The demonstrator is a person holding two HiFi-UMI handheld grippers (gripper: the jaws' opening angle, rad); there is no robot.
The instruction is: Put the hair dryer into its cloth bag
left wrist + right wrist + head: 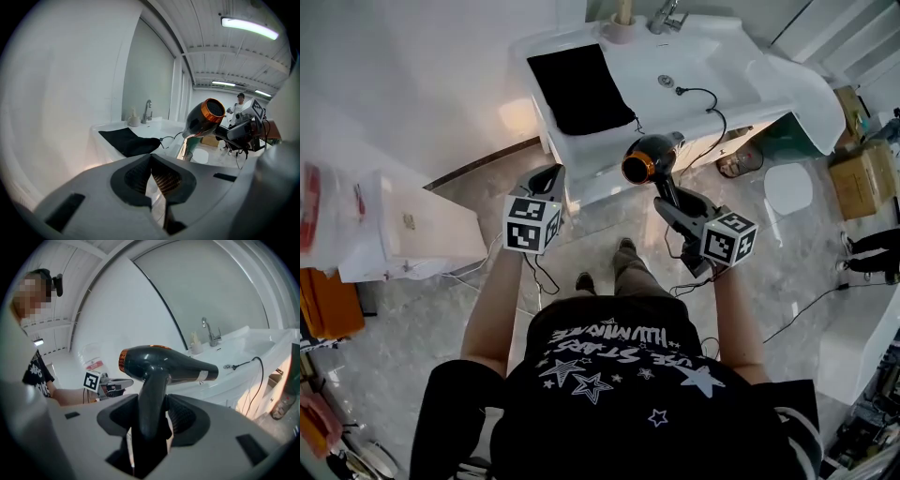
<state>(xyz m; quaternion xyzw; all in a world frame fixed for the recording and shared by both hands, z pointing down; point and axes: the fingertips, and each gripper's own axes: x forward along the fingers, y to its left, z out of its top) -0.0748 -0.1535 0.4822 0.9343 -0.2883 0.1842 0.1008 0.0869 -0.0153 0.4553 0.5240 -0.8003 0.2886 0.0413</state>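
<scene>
gripping the dark grey, orange-ringed hair dryer [649,159] by its handle with the right gripper [152,420], the left gripper [152,180] closed on nothing, near the flat black cloth bag [579,89].

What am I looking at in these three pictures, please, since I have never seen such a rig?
There is no robot here: a person holds a two-jaw gripper in each hand. One picture comes from a camera on the person's head, looking down. The other two come from cameras riding on the left and right grippers, looking along their jaws. The marked cubes are parts of the grippers. Ahead stands a white washstand with a tap. A black bag lies flat on it, left of the basin, and a cord lies near the basin. The right gripper clamps the dryer by its handle, in the air before the washstand. The left gripper is shut and empty.
</scene>
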